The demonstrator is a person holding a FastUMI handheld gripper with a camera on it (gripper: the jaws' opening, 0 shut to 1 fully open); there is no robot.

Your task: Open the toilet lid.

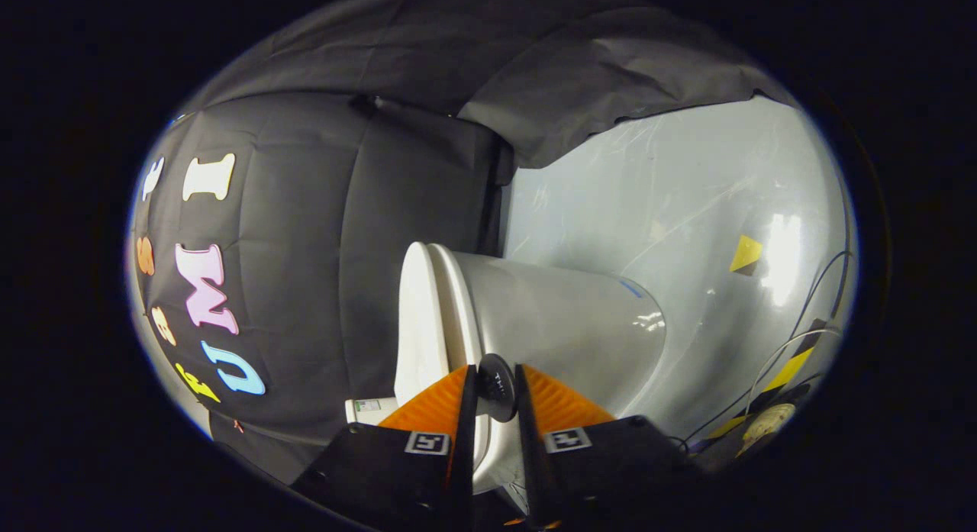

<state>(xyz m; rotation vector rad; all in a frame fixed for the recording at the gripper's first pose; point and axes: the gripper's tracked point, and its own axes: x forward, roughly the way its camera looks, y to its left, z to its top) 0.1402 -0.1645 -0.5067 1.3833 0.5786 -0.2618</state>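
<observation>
Two fingers of the gripper point(496, 387) reach forward in the gripper view, standing close together with only a narrow gap between them, and in that gap sits a small dark round knob point(497, 394) that appears to be fixed to the toilet lid point(416, 326). Both fingers point(435, 406) seem to press against the sides of this knob, so the gripper is closed narrow around it. The whole scene is turned on its side as the camera sees it. The toilet lid is white and lies down flat against the seat point(450, 318), the two forming a thin stacked pair of rims just beyond the fingertips. Beyond them the toilet bowl point(565, 326) swells out, pale and glossy, with a bright glint on its curve. The bowl stands on a light shiny floor point(649, 204), where a yellow mark point(746, 252) lies well apart from the toilet. Near the far edge of the floor run thin cables point(794, 349) beside a strip of yellow and black tape point(790, 368). Black cloth point(320, 249) hangs behind the lid as the booth's wall and folds over above the toilet.
</observation>
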